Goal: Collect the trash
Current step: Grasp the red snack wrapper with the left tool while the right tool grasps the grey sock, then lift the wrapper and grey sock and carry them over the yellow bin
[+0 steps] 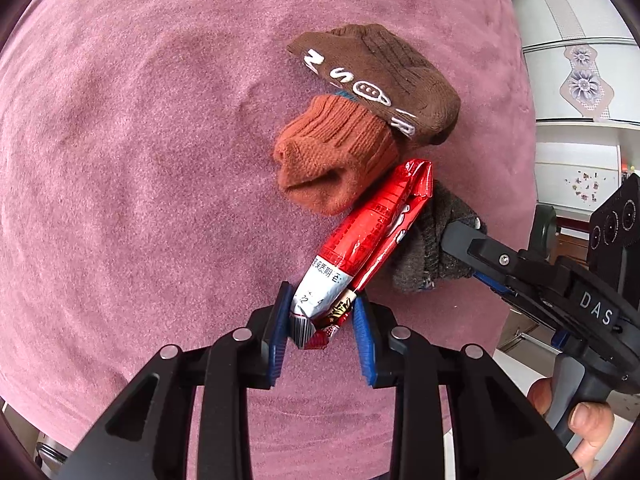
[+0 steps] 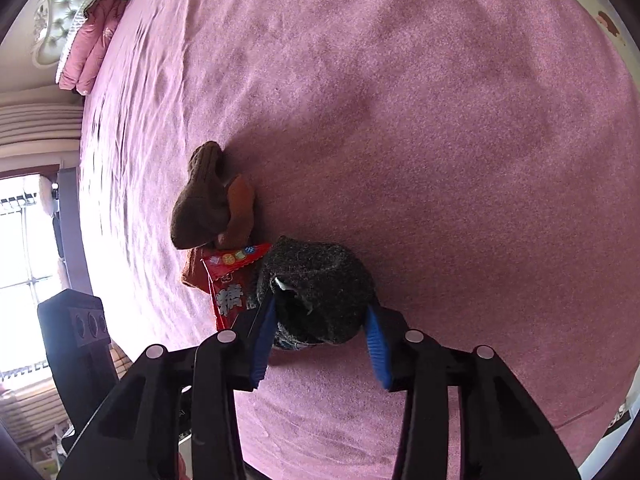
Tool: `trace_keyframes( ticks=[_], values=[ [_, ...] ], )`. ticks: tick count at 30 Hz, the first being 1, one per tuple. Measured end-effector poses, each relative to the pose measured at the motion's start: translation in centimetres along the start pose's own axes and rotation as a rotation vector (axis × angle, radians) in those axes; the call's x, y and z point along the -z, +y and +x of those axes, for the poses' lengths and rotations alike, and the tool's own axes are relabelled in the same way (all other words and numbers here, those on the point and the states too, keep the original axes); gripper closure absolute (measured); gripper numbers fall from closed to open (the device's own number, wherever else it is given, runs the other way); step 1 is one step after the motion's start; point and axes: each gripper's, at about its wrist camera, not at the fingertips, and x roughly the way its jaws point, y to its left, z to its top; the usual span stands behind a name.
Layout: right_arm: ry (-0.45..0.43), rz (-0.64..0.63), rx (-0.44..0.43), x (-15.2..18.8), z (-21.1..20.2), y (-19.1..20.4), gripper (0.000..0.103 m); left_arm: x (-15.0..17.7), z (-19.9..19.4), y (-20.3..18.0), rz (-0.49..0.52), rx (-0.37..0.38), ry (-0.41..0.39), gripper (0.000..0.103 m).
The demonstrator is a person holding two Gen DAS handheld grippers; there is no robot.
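A red and white snack wrapper (image 1: 368, 236) lies on the pink bedspread (image 1: 140, 160). My left gripper (image 1: 322, 318) is shut on the wrapper's near end. A brown and orange sock (image 1: 360, 116) lies just beyond the wrapper's far end. A dark grey sock (image 2: 320, 284) lies right of the wrapper; it also shows in the left wrist view (image 1: 428, 248). My right gripper (image 2: 320, 332) straddles the grey sock with its jaws apart and the blue pads (image 2: 376, 344) at the sock's sides. The wrapper (image 2: 228, 284) and brown sock (image 2: 208, 200) show left of it.
The bed's edge runs down the right of the left wrist view, with white cabinets (image 1: 580, 80) beyond. In the right wrist view, pink pillows (image 2: 92, 48) and a tufted headboard (image 2: 68, 4) are at far left, with a window (image 2: 20, 260) below.
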Motion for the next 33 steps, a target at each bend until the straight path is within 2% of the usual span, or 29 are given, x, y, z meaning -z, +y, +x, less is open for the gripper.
trace_keyframes(
  ticks=[4, 15, 25, 33],
  values=[
    [-0.027, -0.019, 0.002, 1.0, -1.1, 0.4, 0.074, 1.1, -0.7, -0.3, -0.005, 0.02, -0.006, 0.074],
    [-0.103, 0.019, -0.034, 5.1, -6.1, -1.9, 0.074, 5.9, -3.3, -2.9, 0.033, 0.051, -0.03, 0.074],
    [-0.174, 0.148, -0.071, 10.1, -10.3, -7.2, 0.074, 10.6, -3.6, -6.9, 0.13, 0.026, -0.009, 0.074],
    [-0.245, 0.259, -0.086, 13.4, -13.8, -12.9, 0.074, 13.0, -1.4, -13.8, 0.257, 0.016, 0.035, 0.074]
  ],
)
